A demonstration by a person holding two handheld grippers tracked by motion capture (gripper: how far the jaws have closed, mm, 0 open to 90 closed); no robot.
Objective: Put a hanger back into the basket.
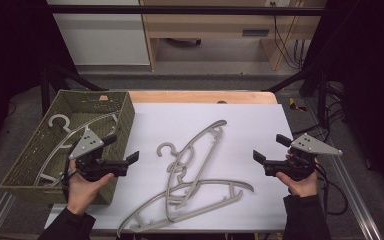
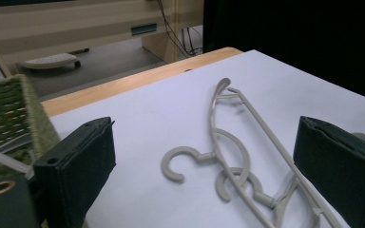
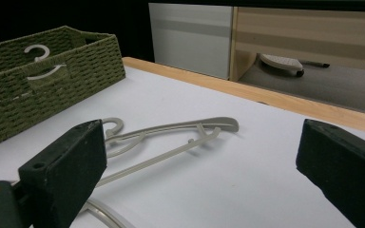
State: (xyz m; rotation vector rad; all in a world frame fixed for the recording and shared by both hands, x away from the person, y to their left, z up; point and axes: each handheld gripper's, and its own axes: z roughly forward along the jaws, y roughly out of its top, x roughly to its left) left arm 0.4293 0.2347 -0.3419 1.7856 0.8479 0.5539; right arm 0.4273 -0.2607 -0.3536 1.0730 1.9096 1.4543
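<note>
Both grippers hover empty over the counter [image 1: 260,120], so the coming pick turns on which of the loose hangers lies closest to which pair of jaws.

Nearest the person, at the front edge of the white sheet, a curved hanger [image 1: 190,200] lies with its long axis across the counter, roughly midway between the two hands.

Just beyond, the left gripper [image 1: 122,155] stands at the basket's [image 1: 122,120] right wall with its jaws spread wide and nothing between them. In the left gripper view those jaws frame the hooks of the piled hangers directly ahead, the closest hook [image 2: 178,164] lying a little left of the line between the jaws. The right gripper [image 1: 267,150] sits at the opposite side of the sheet, jaws likewise released and empty, pointing inward at the same pile.

Farther in, the upper hanger [image 1: 200,145] runs diagonally, hook end toward the left gripper, its far tip rising toward the back right. That hook end looks nearer to the left jaws than to the right, so the left hand seems better placed to take it.

Farthest off, one hanger [image 1: 67,132] already lies inside the basket.
</note>
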